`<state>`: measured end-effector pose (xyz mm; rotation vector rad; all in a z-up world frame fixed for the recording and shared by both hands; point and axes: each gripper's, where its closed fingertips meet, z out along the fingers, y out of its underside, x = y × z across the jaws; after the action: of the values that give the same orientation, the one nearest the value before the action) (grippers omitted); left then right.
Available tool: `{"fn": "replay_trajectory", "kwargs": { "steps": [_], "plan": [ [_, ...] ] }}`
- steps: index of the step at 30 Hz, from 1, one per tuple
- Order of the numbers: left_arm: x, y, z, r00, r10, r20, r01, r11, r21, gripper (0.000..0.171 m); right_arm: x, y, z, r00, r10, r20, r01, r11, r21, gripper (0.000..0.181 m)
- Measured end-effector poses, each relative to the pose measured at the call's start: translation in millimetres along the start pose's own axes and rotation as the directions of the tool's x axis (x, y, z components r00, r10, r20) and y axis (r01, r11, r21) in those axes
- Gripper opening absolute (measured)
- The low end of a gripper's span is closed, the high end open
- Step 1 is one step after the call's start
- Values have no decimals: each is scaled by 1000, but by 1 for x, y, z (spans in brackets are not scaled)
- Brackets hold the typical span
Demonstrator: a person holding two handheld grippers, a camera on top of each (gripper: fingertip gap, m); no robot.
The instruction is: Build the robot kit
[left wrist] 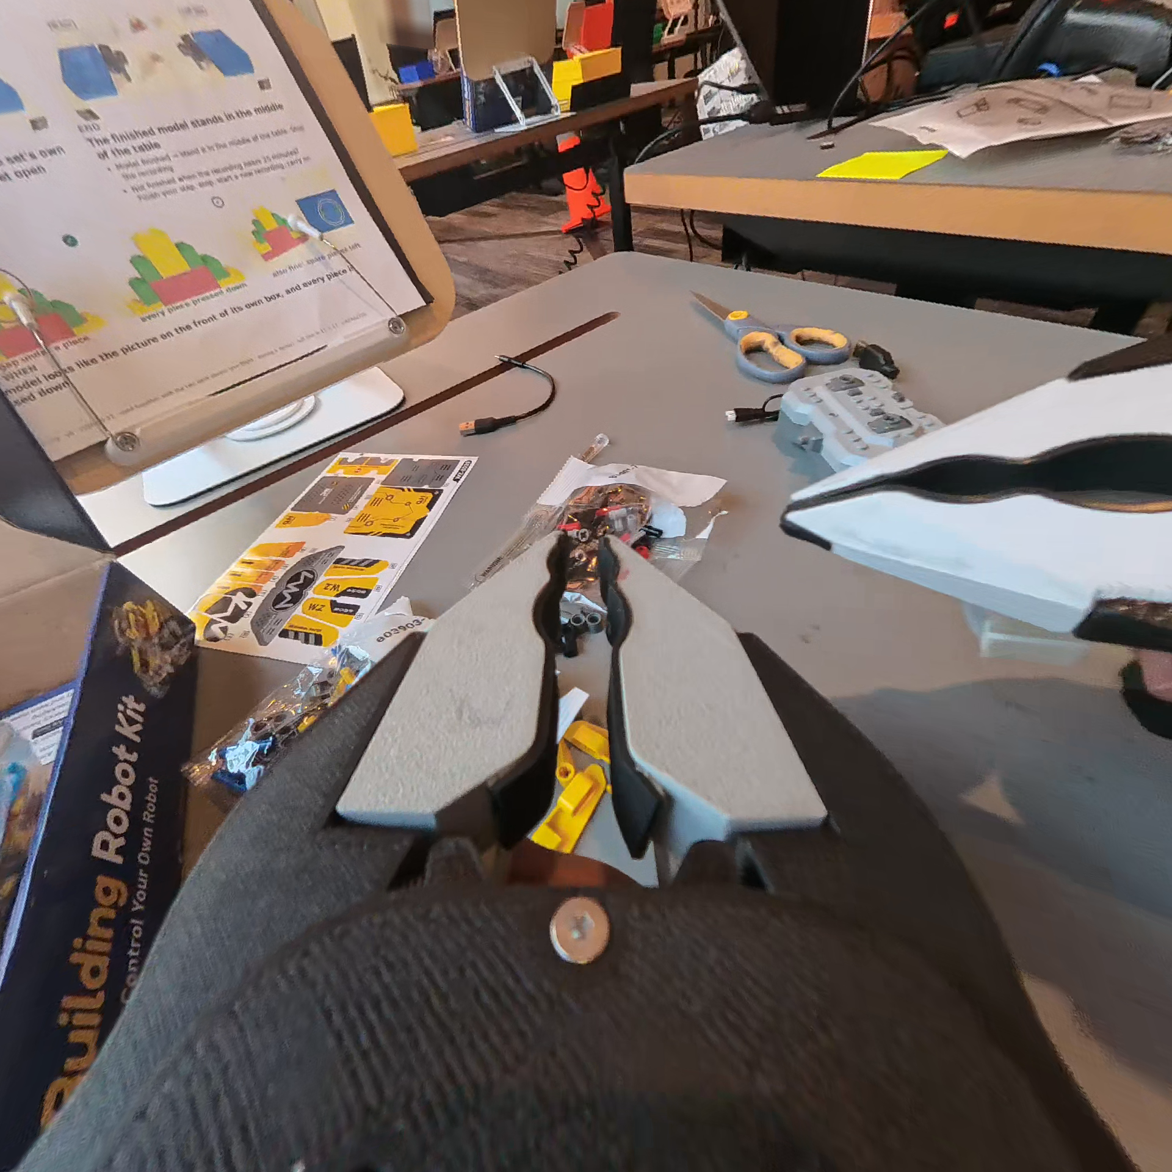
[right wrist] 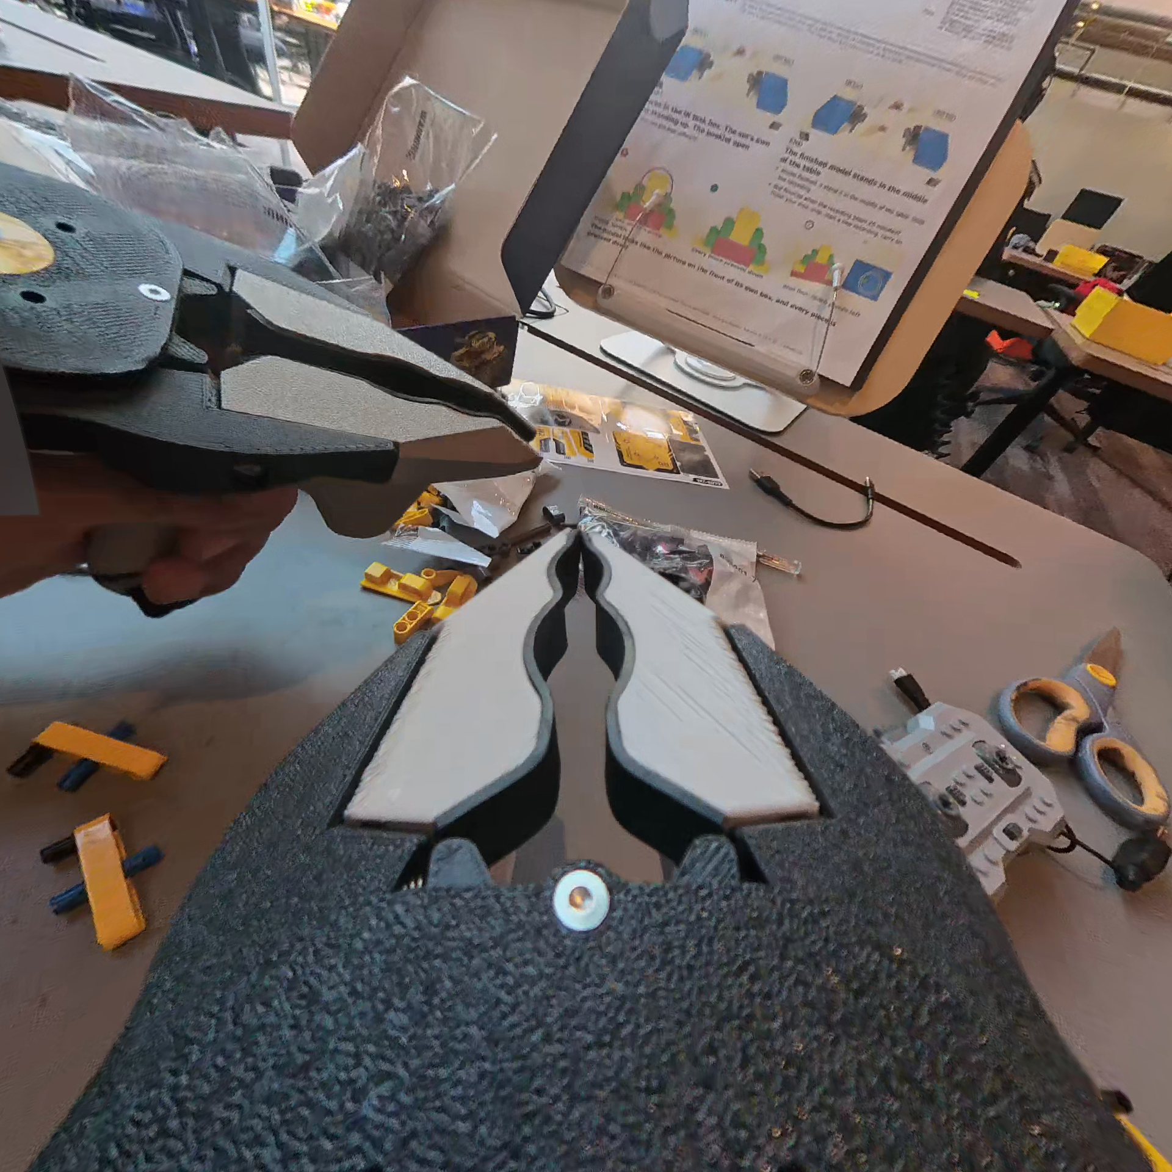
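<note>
Two grippers over grey counter [left wrist: 824, 634]. My left gripper [left wrist: 582, 544]: jaws slightly parted, nothing pinched; tips above clear parts bag [left wrist: 625, 517], yellow pieces [left wrist: 580, 786] half hidden between fingers. My right gripper [right wrist: 578, 536]: jaws pressed nearly together, empty. Kit box [left wrist: 95, 793] cut off at left. Scissors [left wrist: 780, 342], grey block [left wrist: 850, 422] near far edge; bare counter right of bag.

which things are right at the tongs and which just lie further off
At the tongs: left tongs, right tongs, clear bag of small parts, loose yellow pieces.
Further off: scissors, sticker sheet, black cable, grey studded module, kit box.
</note>
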<state>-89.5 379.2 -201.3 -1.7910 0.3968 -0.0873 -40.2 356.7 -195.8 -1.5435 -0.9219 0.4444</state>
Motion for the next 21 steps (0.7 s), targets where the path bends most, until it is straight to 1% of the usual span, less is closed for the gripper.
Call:
{"fn": "replay_trajectory", "kwargs": {
  "steps": [4,7,8,11,14,17,21],
  "plan": [
    [-11,1,1,999,-28,27,28,1000,-2,6,-3,11,16,999,27,29,-26,998,-51,1],
    [-13,2,2,997,-77,23,77,997,0,6,-4,15,32,996,71,60,-66,994,-82,15],
    [-14,3,3,996,-85,25,85,996,2,6,-3,14,37,995,74,64,-69,994,-87,16],
    [-24,5,5,994,-92,64,92,996,5,5,-1,3,52,996,44,75,-39,997,-71,18],
    [-25,9,8,990,-122,68,122,992,-4,5,7,-11,65,999,-18,50,20,999,-46,18],
    [-23,10,8,990,-124,62,125,992,-5,5,14,-16,81,997,-71,31,73,996,-56,20],
    [-27,9,9,990,-113,88,113,994,10,4,18,-23,101,996,-76,55,80,994,-73,21]
  ]
}}
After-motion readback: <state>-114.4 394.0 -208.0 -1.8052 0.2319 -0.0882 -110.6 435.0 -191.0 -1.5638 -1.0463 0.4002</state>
